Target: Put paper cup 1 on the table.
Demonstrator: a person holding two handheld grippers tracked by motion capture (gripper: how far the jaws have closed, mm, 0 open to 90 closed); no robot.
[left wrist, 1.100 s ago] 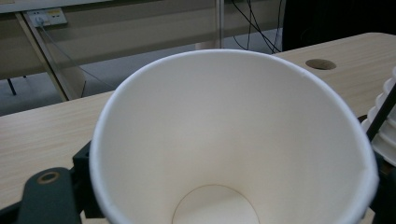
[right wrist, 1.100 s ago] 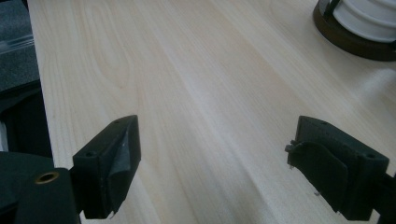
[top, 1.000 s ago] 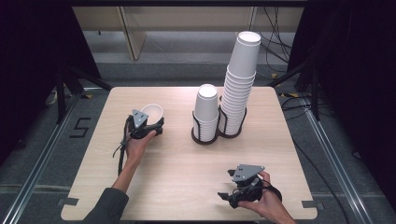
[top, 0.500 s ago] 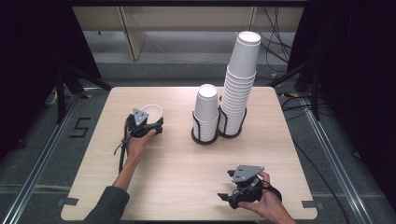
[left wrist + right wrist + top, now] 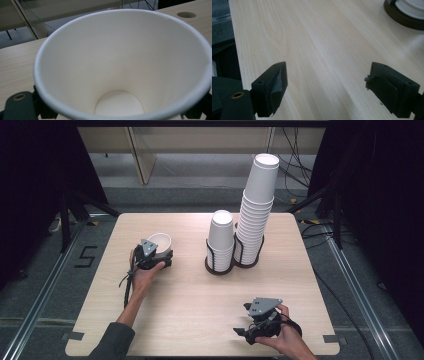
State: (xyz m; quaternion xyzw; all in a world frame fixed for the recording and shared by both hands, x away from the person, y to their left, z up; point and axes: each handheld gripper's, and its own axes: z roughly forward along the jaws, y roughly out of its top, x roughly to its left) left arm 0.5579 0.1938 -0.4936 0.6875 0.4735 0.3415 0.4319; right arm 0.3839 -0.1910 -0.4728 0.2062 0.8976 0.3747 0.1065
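**Paper cup at the left gripper, left of the cup holder**

The left gripper (image 5: pixel 159 258) has just been opening its jaws; the white paper cup (image 5: pixel 160 241) stands upright between them, left of the cup holder (image 5: pixel 220 266). Whether the pads press cannot be told. The right gripper (image 5: pixel 327 82), near the holder's front, is wide and empty.

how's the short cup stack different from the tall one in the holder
The short cup stack sits in the front-left ring of the black holder and has only a few cups. The tall cup stack stands in the back-right ring, rises far higher and leans slightly. Both are white paper cups, nested upside down.
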